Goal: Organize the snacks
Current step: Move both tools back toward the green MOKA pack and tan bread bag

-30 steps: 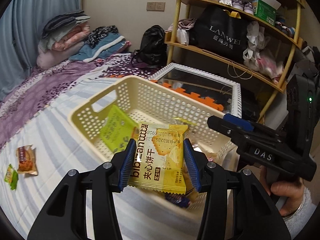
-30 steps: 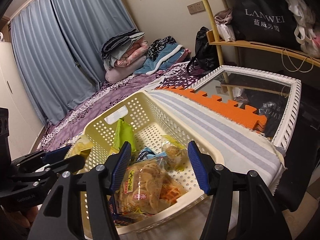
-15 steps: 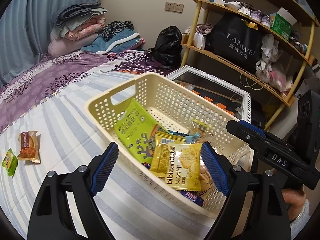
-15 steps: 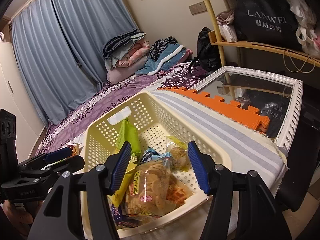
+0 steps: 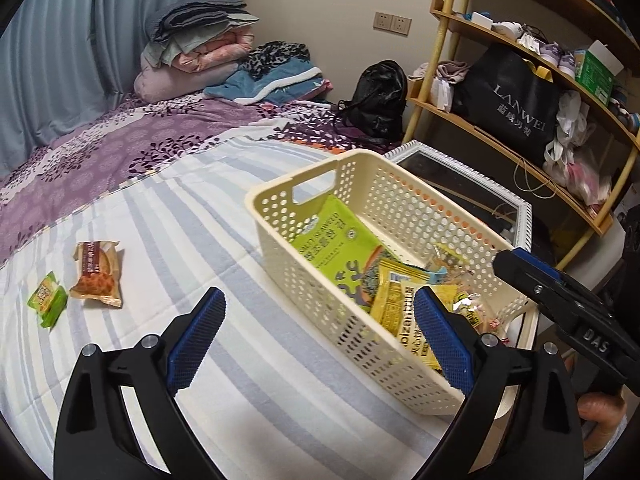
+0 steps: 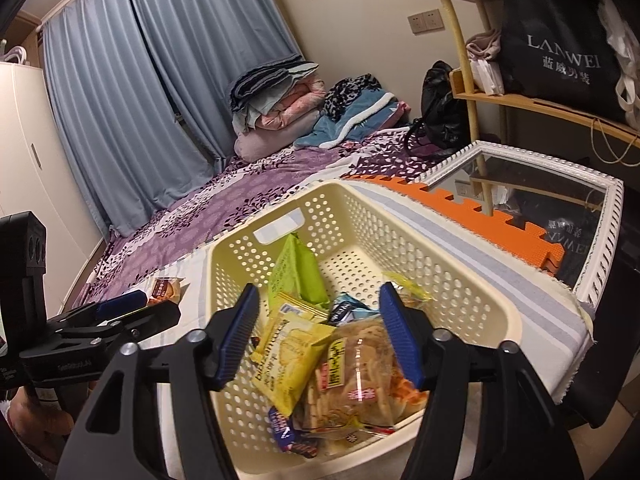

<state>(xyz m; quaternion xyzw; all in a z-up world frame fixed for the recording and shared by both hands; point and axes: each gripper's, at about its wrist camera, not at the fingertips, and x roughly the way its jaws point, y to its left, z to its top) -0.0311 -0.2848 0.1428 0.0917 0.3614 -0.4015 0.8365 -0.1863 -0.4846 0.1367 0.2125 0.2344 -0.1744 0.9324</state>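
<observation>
A cream perforated basket (image 5: 276,240) (image 6: 472,304) sits on the striped bed cover. It holds a green seaweed pack (image 5: 340,240) (image 6: 296,272), a yellow biscuit pack (image 5: 400,304) (image 6: 288,356), a clear bag of crackers (image 6: 360,380) and other snacks. My left gripper (image 5: 320,332) is open and empty above the basket's left wall. My right gripper (image 6: 320,336) is open and empty over the basket's near end. Two snacks lie on the cover to the left: a brown pastry pack (image 5: 98,272) (image 6: 164,290) and a small green pack (image 5: 48,300).
A white-framed mirror (image 5: 480,184) (image 6: 560,208) and orange foam mats (image 6: 480,208) lie beyond the basket. A wooden shelf (image 5: 520,128) with bags stands at the right. Folded bedding (image 5: 200,52) and a black backpack (image 5: 380,100) sit at the bed's far end.
My left gripper opened and let the yellow biscuit pack drop into the basket, then drew back to the left. The right gripper stayed open over the basket.
</observation>
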